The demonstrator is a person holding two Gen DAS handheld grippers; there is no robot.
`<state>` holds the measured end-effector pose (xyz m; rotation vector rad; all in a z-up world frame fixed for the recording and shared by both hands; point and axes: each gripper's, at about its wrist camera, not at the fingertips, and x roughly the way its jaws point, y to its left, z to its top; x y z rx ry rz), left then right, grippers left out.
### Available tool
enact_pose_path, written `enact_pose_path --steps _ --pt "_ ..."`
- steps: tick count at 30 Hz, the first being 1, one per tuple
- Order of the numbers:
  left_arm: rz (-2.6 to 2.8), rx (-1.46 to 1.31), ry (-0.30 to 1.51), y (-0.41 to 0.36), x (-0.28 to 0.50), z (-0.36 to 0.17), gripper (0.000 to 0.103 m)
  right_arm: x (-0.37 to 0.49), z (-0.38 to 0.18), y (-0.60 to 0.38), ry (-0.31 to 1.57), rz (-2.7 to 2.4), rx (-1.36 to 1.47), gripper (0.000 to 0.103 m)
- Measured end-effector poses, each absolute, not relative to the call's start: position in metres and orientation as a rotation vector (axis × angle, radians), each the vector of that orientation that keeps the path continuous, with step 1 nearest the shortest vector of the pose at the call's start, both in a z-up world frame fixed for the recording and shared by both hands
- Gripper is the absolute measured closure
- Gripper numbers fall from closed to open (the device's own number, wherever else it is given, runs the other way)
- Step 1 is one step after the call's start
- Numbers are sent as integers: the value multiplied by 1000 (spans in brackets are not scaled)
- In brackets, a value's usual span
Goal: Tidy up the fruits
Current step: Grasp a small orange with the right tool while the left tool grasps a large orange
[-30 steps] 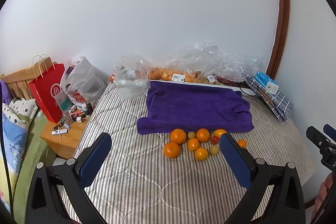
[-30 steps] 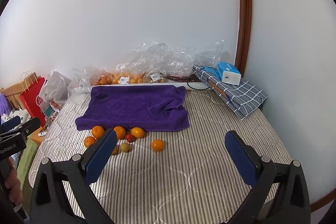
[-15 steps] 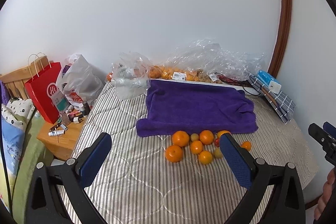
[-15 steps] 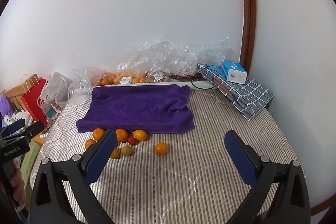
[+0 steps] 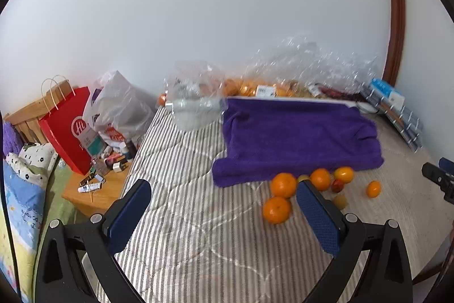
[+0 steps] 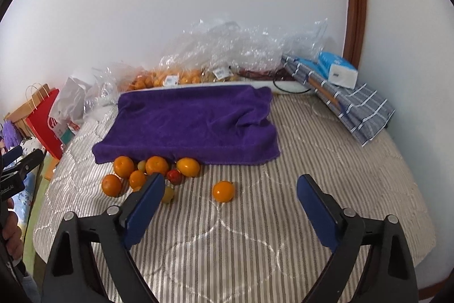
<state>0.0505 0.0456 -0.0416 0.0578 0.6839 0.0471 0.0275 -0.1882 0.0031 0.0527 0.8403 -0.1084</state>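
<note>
Since the earlier pictures both claws have come lower and closer to the fruit, so the oranges look bigger, and the right claw (image 6: 229,200) has just been closing a little with nothing between its jaws. It is spread wide and holds nothing. The left claw (image 5: 224,206) is spread wide too, and empty.

The purple towel (image 6: 193,121) is the landmark. The fruit pile (image 6: 147,172) sits just in front of the towel's near edge, toward its left corner. One lone orange (image 6: 224,191) lies apart from the pile, a bit further out from the towel, on the striped cover (image 6: 255,240).

That lone orange lies straight ahead of the right claw, between the lines of its two jaws but beyond their tips. I think the right claw is nearer to it. In the left view that same orange is far to the right, well outside the left claw. The left claw points nearer the pile's big oranges (image 5: 276,209). Round fruit has no long side, so any grip angle should do
</note>
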Motion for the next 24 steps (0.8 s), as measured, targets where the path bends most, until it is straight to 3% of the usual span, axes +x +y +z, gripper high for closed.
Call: enact_pose_path --steps 6,12,17,24 --pt "24 31 748 56 72 -72 1 48 -32 -190 892 -95 36 26" --pt "-6 4 804 61 83 -104 11 70 -82 -191 986 -75 23 47" --pt "-57 -12 842 57 90 -120 14 81 -111 -191 1033 -61 28 54" --pt "-144 -39 882 40 97 -135 27 87 -126 -190 1050 -32 30 70"
